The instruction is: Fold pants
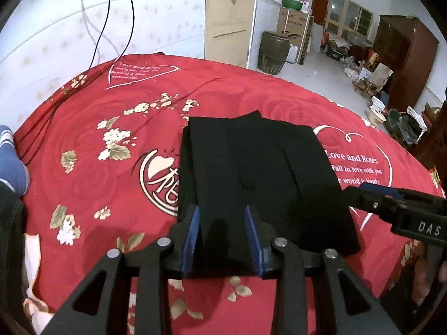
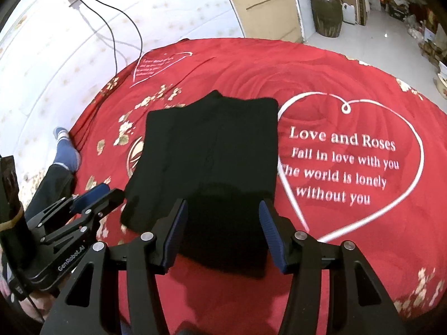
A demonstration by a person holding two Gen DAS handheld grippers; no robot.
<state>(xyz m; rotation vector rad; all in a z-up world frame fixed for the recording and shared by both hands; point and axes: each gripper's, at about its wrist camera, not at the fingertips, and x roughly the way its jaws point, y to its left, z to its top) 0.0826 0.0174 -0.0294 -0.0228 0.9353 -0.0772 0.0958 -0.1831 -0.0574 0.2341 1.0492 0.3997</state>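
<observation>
Black pants (image 1: 251, 173) (image 2: 212, 145) lie folded into a flat rectangle on a red rose-print bedspread (image 1: 111, 195) (image 2: 335, 83). In the left wrist view, my left gripper (image 1: 223, 223) hangs over the near left edge of the pants. Its blue pads stand apart, and the fabric lies flat below them with no pad pressing on it. My right gripper (image 2: 223, 217) is open over the near right edge of the pants, and nothing is pinched between its pads. Each gripper also shows in the other's view, the right gripper (image 1: 371, 192) at the right edge and the left gripper (image 2: 92, 195) at the left.
A person's foot in a blue sock (image 1: 11, 164) (image 2: 65, 150) rests at the bed's left edge. Black cables (image 1: 103, 28) (image 2: 111, 28) hang down the white wall onto the bed. A brown jar (image 1: 272, 53) (image 2: 327, 14), boxes and clutter stand on the floor beyond the bed.
</observation>
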